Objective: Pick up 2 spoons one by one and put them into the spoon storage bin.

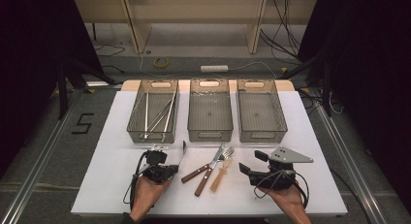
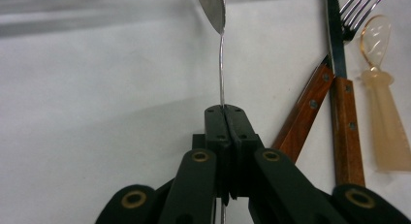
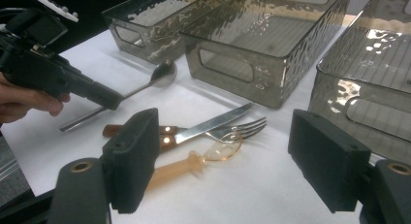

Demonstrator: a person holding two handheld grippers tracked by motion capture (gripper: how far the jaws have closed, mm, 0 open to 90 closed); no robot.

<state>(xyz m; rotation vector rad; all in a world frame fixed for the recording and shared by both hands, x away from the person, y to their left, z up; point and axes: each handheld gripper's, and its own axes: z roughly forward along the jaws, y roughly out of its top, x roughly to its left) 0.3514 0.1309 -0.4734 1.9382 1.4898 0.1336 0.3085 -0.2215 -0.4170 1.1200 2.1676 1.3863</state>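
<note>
Your left hand-held gripper [image 2: 225, 112] pinches the spoon [image 2: 221, 64] handle tight (right hand-held gripper [image 3: 232, 161] gapes wide). Lift slowly, keep it level.

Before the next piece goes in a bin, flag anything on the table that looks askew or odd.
Nothing looks damaged or spilled. The knife, fork and amber plastic spoon lie in a loose overlapping pile, not lined up. The left gripper is shut on the metal spoon by its thin handle.
</note>
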